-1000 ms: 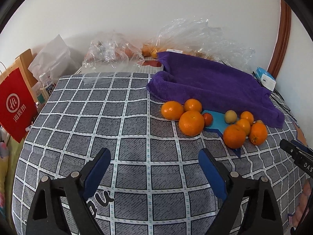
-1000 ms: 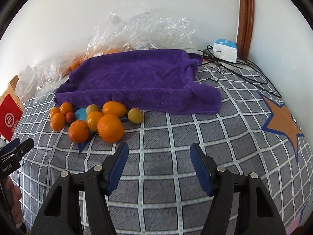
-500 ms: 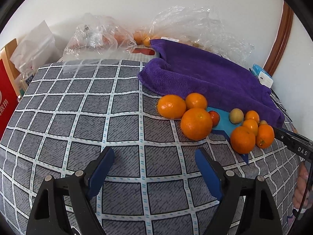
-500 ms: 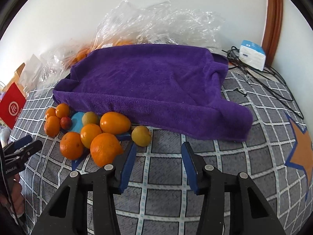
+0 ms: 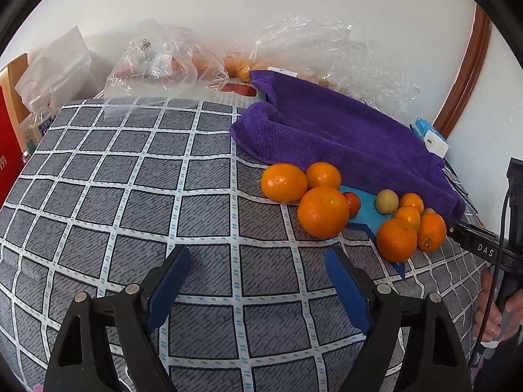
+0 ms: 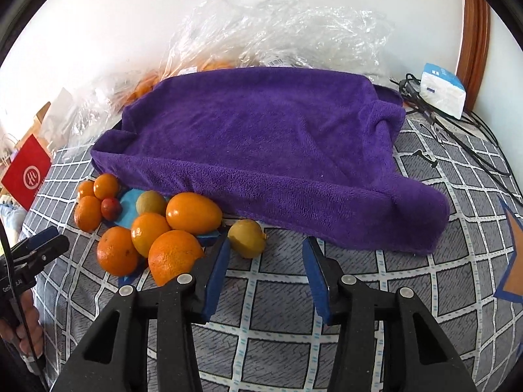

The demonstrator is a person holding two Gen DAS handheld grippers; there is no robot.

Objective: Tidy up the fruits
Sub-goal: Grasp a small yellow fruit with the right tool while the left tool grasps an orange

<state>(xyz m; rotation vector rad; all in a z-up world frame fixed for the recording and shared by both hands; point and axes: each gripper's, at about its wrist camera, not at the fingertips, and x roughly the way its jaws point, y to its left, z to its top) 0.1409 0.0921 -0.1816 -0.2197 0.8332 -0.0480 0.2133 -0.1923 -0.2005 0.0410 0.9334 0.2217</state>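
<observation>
Several oranges lie in a loose pile on the checked tablecloth in front of a purple towel [image 5: 340,137] [image 6: 271,137]. A big orange [image 5: 323,212] is nearest my left gripper [image 5: 258,261], which is open and empty just short of it. In the right wrist view a yellow-green fruit [image 6: 246,238] sits just ahead of my open, empty right gripper [image 6: 266,254], close to its left finger. A large orange [image 6: 175,256] touches that finger's outer side. A small red fruit [image 6: 110,208] and an oval orange fruit [image 6: 193,213] lie in the pile.
Crumpled clear plastic bags [image 6: 278,29] with more fruit lie behind the towel by the wall. A white-blue box [image 6: 443,89] and black cables [image 6: 457,137] are at the back right. A red paper bag [image 6: 27,173] stands off the table's left edge.
Both grippers have moved forward toward the fruit pile. The right gripper's jaws have narrowed and now sit beside the yellow-green fruit. The fruits have not moved.
</observation>
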